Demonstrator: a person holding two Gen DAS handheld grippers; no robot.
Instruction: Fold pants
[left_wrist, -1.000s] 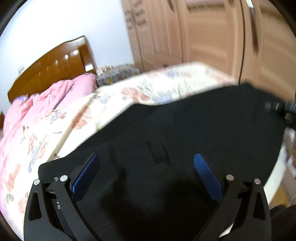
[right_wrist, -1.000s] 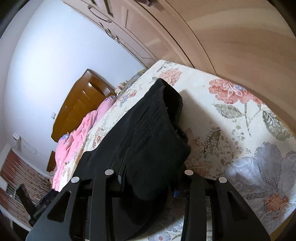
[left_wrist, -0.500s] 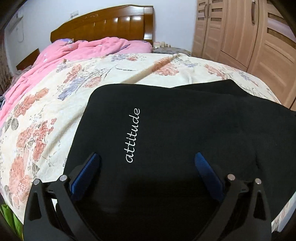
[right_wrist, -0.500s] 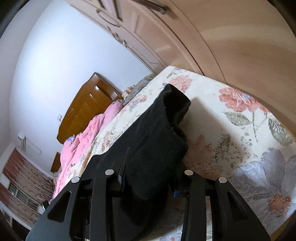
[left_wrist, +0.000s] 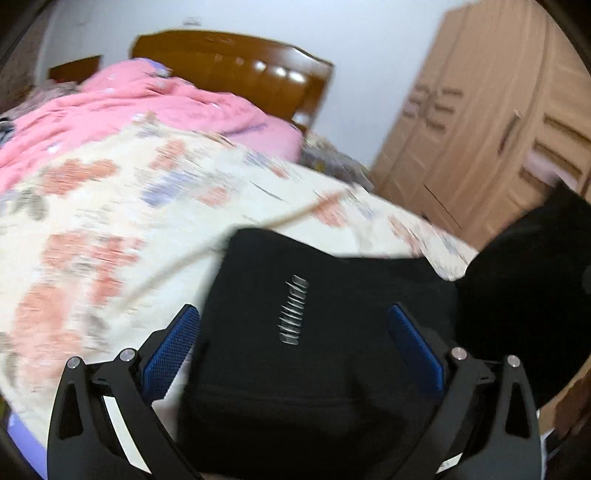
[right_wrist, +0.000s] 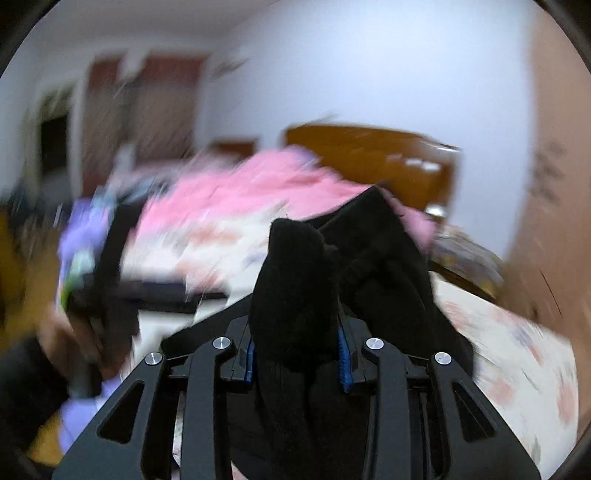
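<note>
- Right hand-held gripper: jaws nearly together, blue pads pressing on a thick bunch of the black pants; the cloth stands up past the fingertips toward 12 o'clock and more of it hangs down between the arms toward 6 o'clock.
- Left hand-held gripper: jaws spread wide, blue pads at 8 and 4 o'clock, with the pants lying below and between them; neither pad presses on the cloth, so nothing is gripped.
- In the left wrist view the pants lie as a flat dark panel on the bed, at the lower middle of the frame, with a line of white lettering running from about 6 toward 12 o'clock; motion blur makes it unreadable.
- A second dark mass of cloth rises at 3 o'clock in that view, above the bed's edge; whether it joins the flat panel I cannot tell.
- The bed carries a cream floral cover, and a pink quilt is heaped at 10 o'clock in front of a brown wooden headboard.
- A light wooden wardrobe stands at 2 o'clock.
- Both views are smeared by motion, the right one heavily.
</note>
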